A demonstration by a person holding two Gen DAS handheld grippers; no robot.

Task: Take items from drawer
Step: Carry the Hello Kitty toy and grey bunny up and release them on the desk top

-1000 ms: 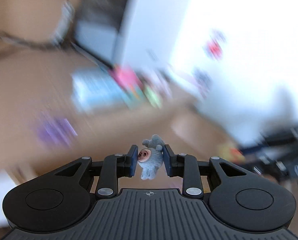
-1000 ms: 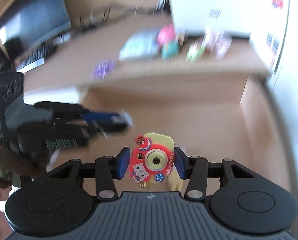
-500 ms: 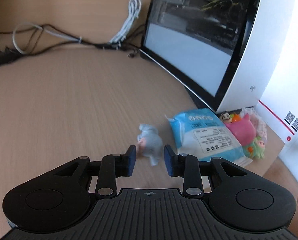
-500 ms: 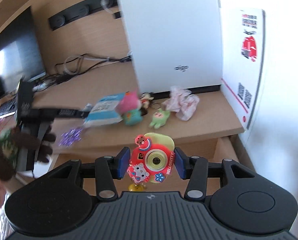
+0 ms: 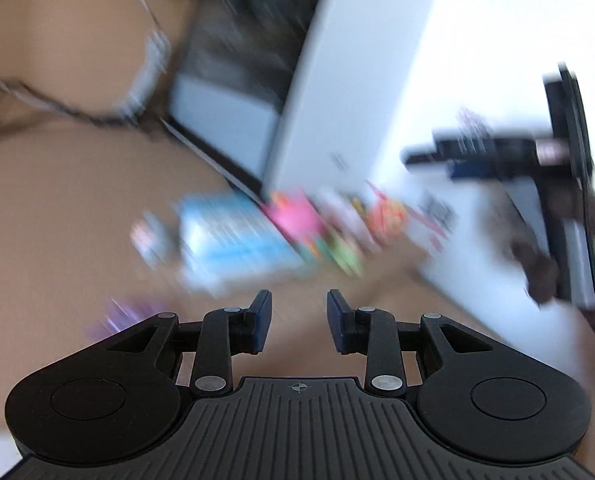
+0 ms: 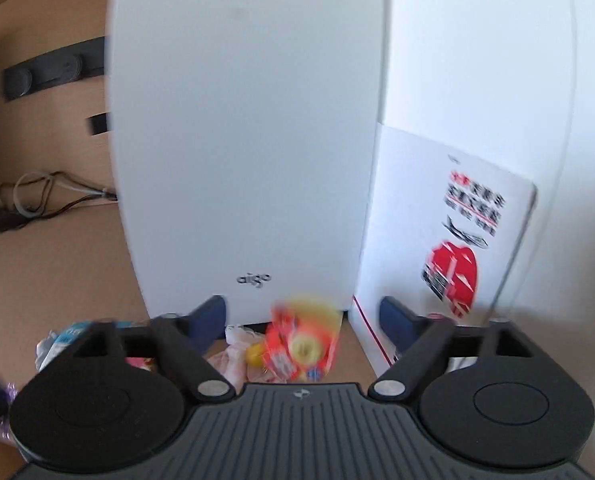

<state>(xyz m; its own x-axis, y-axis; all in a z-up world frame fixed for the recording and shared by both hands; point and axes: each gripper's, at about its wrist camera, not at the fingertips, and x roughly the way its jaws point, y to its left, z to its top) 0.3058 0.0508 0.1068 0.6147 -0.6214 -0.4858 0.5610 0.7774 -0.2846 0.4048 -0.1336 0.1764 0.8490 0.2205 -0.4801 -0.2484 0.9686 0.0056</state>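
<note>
- Left wrist view: the whole scene is motion-blurred; only the left hand-held gripper (image 5: pixel 299 322) is sharp.
- The left hand-held gripper has its jaws spread, with nothing between the blue pads (image 5: pixel 262 320).
- Beyond the pads lies the wooden desk (image 5: pixel 57 216). A small grey plush toy (image 5: pixel 153 240) rests on it, just left of a light-blue packet (image 5: pixel 233 244).
- Right of the packet, a pink toy (image 5: pixel 297 216) and further colourful small items sit in a row along the base of the white computer case (image 5: pixel 337 92); their exact contacts cannot be told through the blur.
- A purple item (image 5: pixel 117 316) lies on the desk near the left finger.
- At the right edge, the right hand-held gripper (image 5: pixel 429 158) reaches in from the right, gripped by a person's hand (image 5: pixel 537 264).
- Right wrist view: the right hand-held gripper (image 6: pixel 301 316) has its jaws spread wide.
- A red and yellow toy camera (image 6: pixel 303 342) appears blurred between the fingers (image 6: pixel 207 322), touching neither. Whether it rests on the desk (image 6: pixel 57 272) cannot be told.
- A pale pink fabric item (image 6: pixel 233 356) lies just left of the toy camera.
- The white computer case (image 6: pixel 249 140), marked "aigo", stands upright directly ahead. A white box with a red graphic (image 6: pixel 457 240) stands just to its right.
- Cables (image 6: pixel 37 196) lie on the desk at far left.
</note>
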